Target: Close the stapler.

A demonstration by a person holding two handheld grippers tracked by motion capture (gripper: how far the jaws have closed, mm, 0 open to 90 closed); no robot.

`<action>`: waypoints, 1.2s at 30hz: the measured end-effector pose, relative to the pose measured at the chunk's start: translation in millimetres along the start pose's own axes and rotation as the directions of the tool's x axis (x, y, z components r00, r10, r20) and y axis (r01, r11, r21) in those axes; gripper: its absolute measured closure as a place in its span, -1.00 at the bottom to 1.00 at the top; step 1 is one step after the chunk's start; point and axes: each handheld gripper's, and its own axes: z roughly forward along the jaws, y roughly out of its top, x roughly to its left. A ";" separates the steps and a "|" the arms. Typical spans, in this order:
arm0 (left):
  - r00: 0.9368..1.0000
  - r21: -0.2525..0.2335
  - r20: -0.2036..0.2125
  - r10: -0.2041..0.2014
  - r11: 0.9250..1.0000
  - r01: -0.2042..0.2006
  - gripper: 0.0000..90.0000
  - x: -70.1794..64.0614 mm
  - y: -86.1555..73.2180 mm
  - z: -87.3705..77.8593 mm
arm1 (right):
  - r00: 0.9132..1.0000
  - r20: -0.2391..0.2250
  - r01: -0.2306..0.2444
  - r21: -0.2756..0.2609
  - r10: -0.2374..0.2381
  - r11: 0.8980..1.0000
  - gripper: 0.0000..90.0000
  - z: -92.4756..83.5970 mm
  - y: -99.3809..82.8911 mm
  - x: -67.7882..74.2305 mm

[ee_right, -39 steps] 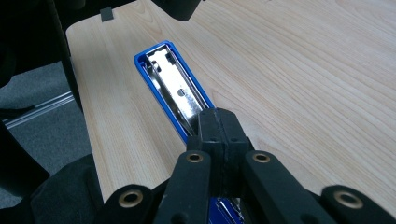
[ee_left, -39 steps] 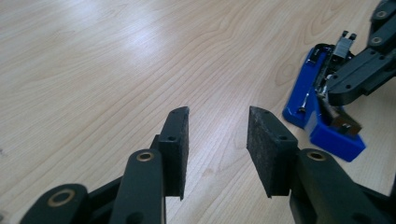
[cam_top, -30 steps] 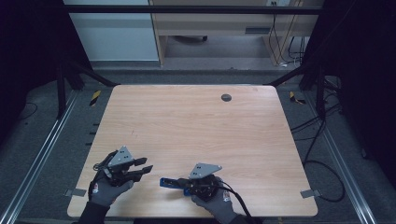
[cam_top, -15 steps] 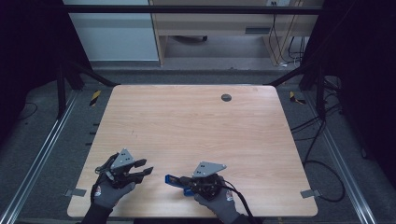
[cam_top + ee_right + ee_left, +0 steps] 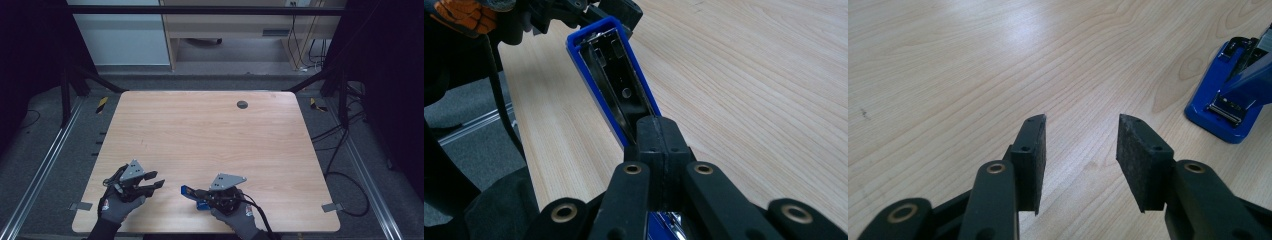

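A blue stapler (image 5: 188, 191) lies hinged open near the table's front edge, its metal channel (image 5: 611, 75) bared. My right gripper (image 5: 201, 196) is shut on it, the jaws (image 5: 657, 125) pressed together on the thin upper arm at the hinge end. In the left gripper view the stapler's base (image 5: 1228, 107) rests on the wood at the right. My left gripper (image 5: 156, 184) hovers just left of the stapler, apart from it. Its jaws (image 5: 1080, 150) are open and have just been opening, with nothing between them.
The wooden table (image 5: 210, 135) has a round cable hole (image 5: 242, 104) at the back. Metal rails (image 5: 45, 165) run along both sides on the floor. Cables (image 5: 345, 175) trail off the right side. A cabinet (image 5: 225, 30) stands beyond the far edge.
The left gripper's jaws stand a little wider apart than before. Both hands and the stapler have hardly shifted.
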 end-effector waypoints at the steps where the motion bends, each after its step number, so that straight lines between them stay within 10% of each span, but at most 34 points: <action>1: 1.000 0.001 -0.003 0.002 1.000 -0.002 0.22 -0.1 -0.1 0.3 | 1.000 -0.001 -0.002 0.002 0.002 1.000 1.00 -1.0 -0.5 -0.3; 36: 1.000 -0.010 -0.024 -0.016 1.000 0.016 0.14 0.3 -2.6 -1.2 | 0.997 0.052 -0.059 -0.049 0.062 0.997 1.00 -36.6 -8.0 -20.5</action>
